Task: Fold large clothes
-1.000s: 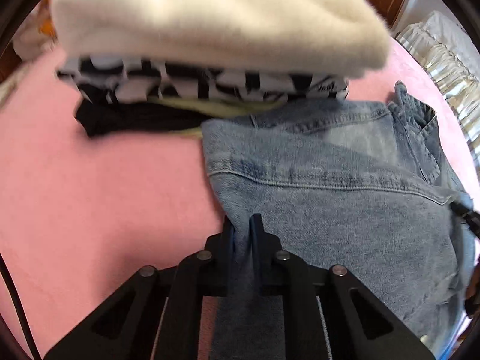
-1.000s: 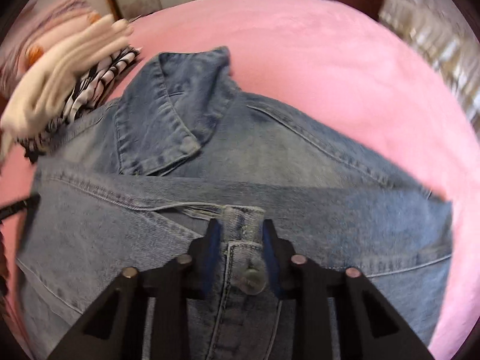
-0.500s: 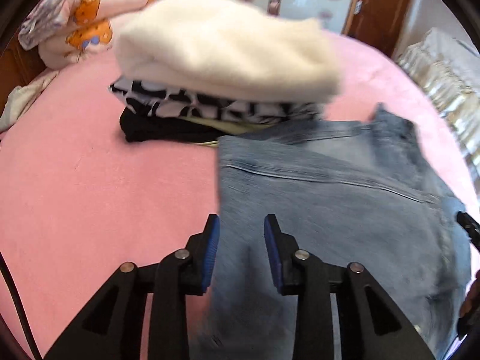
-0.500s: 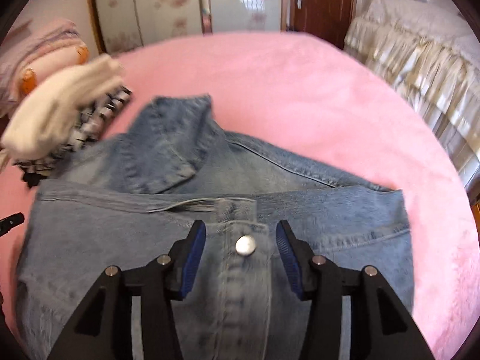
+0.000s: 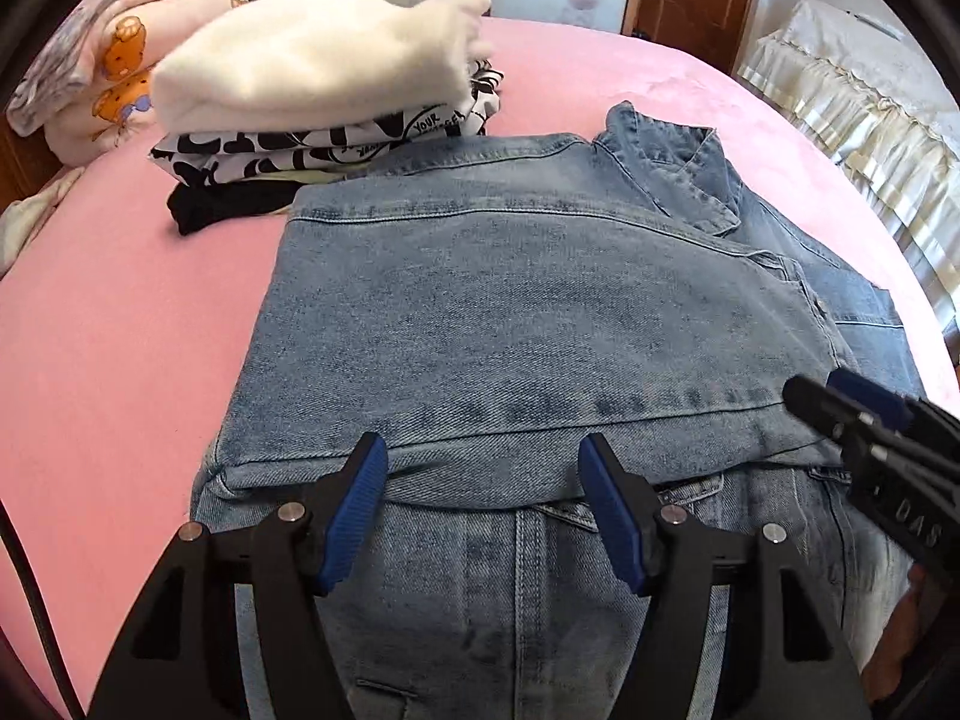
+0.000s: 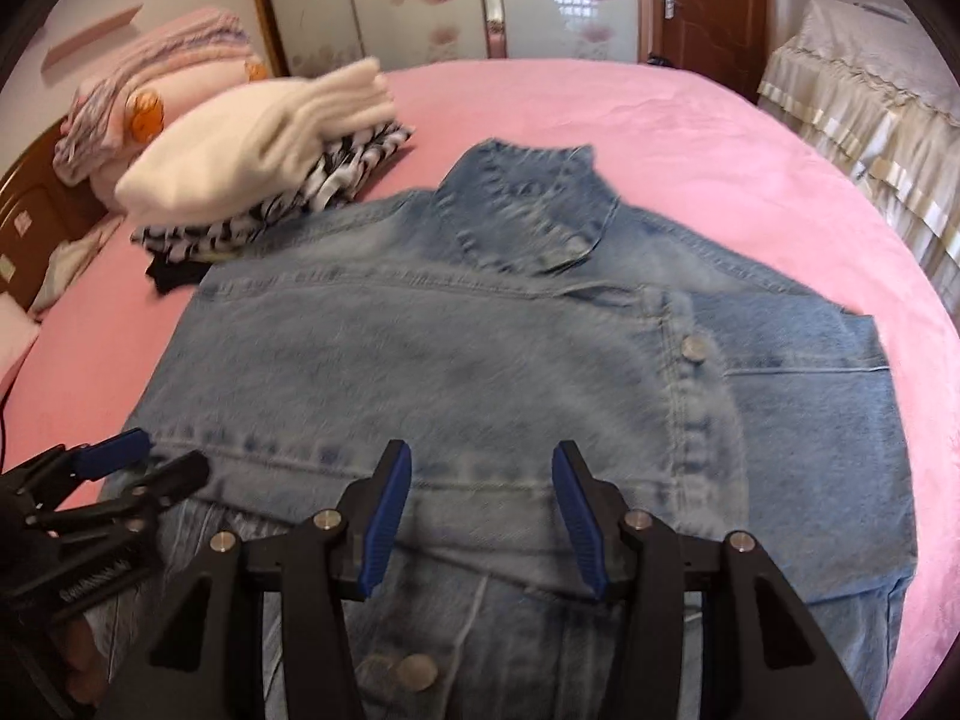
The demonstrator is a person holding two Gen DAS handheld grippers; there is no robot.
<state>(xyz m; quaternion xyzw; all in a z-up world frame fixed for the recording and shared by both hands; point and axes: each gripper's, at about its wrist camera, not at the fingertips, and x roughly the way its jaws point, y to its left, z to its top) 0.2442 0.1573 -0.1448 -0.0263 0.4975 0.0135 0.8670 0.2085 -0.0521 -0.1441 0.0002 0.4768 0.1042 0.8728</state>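
Observation:
A blue denim jacket lies on the pink bed, its lower part folded up over the chest, collar at the far right. It also shows in the right wrist view, collar far centre. My left gripper is open and empty just above the folded hem. My right gripper is open and empty above the same hem, right of the left one. The right gripper shows at the right edge of the left wrist view; the left gripper shows at the left edge of the right wrist view.
A stack of folded clothes, cream sweater on top, black-and-white and black items below, sits at the far left touching the jacket; it also shows in the right wrist view. Pink bedding lies behind it. A frilled cream cover stands right.
Both grippers have opened and let go of the denim hem, then drawn back and up. The jacket's lower part now lies folded flat over the chest.

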